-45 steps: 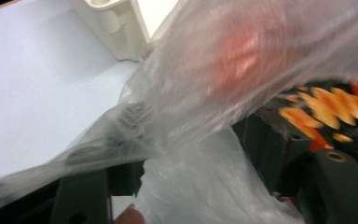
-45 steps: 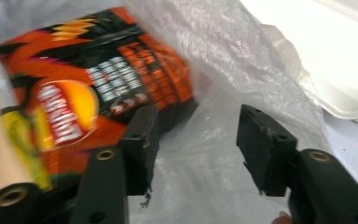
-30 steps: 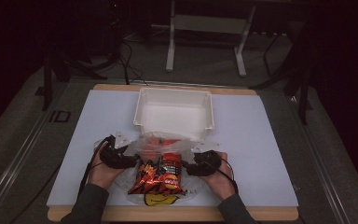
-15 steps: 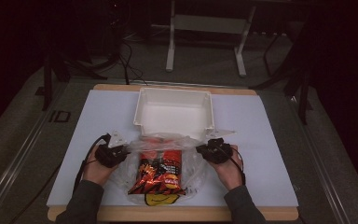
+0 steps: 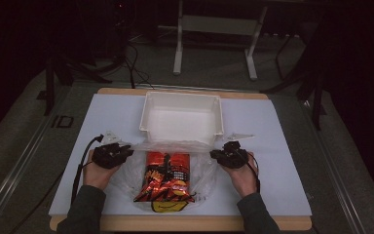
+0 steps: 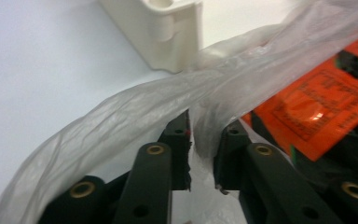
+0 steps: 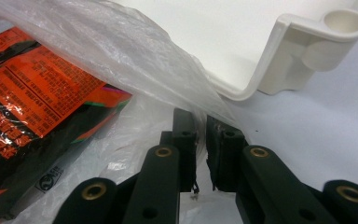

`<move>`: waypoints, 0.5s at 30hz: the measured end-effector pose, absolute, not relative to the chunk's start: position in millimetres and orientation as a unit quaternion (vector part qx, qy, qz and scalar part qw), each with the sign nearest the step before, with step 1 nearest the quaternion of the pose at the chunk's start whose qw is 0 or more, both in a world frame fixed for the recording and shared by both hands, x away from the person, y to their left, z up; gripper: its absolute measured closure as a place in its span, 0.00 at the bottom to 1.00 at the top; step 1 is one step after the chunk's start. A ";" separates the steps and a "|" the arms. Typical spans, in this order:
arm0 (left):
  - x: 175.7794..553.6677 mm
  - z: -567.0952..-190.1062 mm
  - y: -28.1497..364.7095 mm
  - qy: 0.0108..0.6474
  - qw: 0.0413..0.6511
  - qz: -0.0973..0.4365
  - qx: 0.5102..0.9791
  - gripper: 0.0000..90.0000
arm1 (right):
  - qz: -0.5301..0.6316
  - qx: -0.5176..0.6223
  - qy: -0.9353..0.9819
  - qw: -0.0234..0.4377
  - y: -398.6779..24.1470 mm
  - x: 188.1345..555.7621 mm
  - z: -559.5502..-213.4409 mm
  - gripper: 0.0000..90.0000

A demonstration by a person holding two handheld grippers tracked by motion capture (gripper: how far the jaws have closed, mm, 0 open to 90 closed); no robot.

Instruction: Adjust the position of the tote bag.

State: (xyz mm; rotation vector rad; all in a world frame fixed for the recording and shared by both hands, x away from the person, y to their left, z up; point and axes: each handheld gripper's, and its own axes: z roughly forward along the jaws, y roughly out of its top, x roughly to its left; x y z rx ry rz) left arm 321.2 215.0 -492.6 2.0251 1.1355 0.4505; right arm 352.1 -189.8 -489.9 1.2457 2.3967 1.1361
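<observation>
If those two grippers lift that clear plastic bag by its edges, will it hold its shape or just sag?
It will likely sag: the clear plastic bag looks thin and crumpled, bunching where the left gripper and right gripper pinch its film. The snack packets inside would probably slide toward the lowest point. The film looks glossy, so it may slip from a light grip.

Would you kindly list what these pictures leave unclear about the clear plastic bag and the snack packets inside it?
- Orange-and-black snack packets: their number is unclear in the high view; they overlap under the crinkled clear plastic bag.
- Packet print: blurred in the right gripper view, cut off at the left edge.
- Left tool: film runs between the jaws, which have just opened slightly; whether the pads press it is unclear.
- White plastic bin: cut off by the top edge in the left gripper view.
</observation>
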 end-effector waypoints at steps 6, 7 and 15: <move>317.2 -488.9 212.0 0.444 0.394 0.169 0.787 0.64 | 0.396 0.403 0.821 0.086 -188.5 345.8 -485.9 0.72; 314.9 -487.0 211.1 0.440 0.394 0.171 0.789 0.62 | 0.399 0.399 0.821 0.088 -188.5 343.3 -483.5 0.68; 294.3 -472.5 211.7 0.419 0.414 0.189 0.786 0.47 | 0.423 0.362 0.825 0.096 -193.8 322.6 -465.6 0.52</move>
